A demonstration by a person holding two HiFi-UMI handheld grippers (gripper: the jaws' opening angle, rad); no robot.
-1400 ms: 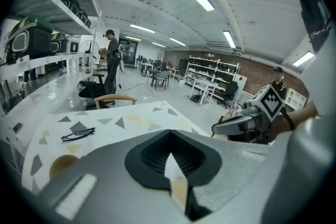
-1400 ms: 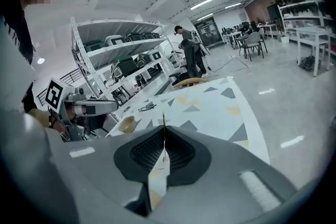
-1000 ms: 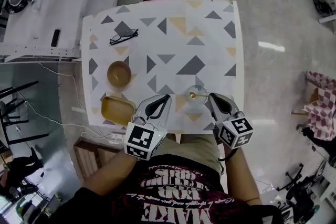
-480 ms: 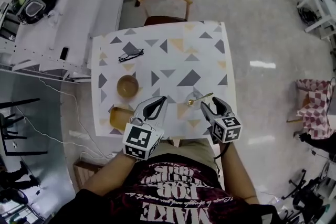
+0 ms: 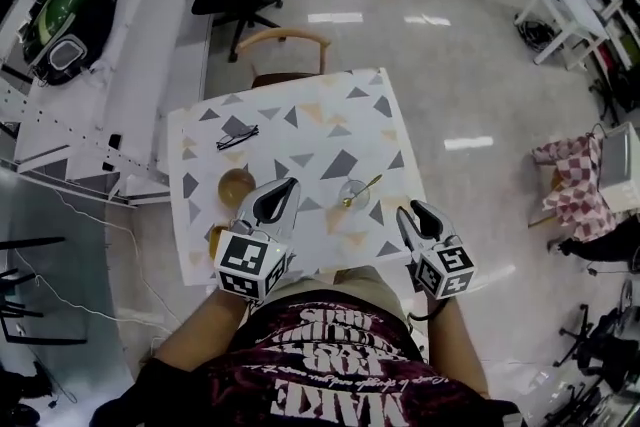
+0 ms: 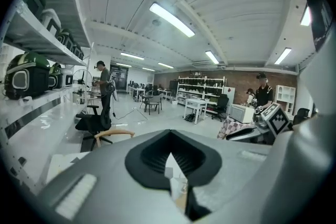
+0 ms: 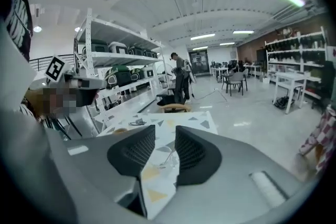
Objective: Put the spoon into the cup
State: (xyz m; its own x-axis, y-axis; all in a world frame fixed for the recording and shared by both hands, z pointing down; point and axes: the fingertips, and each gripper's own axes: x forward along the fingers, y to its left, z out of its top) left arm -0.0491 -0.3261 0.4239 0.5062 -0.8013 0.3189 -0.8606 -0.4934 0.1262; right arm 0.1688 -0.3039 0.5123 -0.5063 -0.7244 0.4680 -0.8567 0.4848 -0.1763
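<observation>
A clear glass cup (image 5: 352,194) stands on the triangle-patterned table (image 5: 330,130), near its front edge. A gold spoon (image 5: 362,187) leans in the cup with its handle sticking out to the right. My left gripper (image 5: 291,183) hovers over the table left of the cup, shut and holding nothing. My right gripper (image 5: 412,209) is off the table's front right corner, open and empty. The left gripper view has the left gripper (image 6: 169,137) with the cup (image 6: 180,184) showing below its tips. Between the jaws of the right gripper (image 7: 165,135), the right gripper view shows the cup (image 7: 169,162) and spoon (image 7: 171,154).
A wooden bowl (image 5: 236,185) sits on the table's left side, and a yellowish tray (image 5: 214,238) lies partly under my left gripper. Black glasses (image 5: 237,136) lie further back. A wooden chair (image 5: 285,45) stands at the far end, and a long white bench (image 5: 100,75) runs along the left.
Both grippers have drawn back from the cup toward the person, the right one moving off the table's corner. The spoon stays in the cup. The head view has risen and widened.
</observation>
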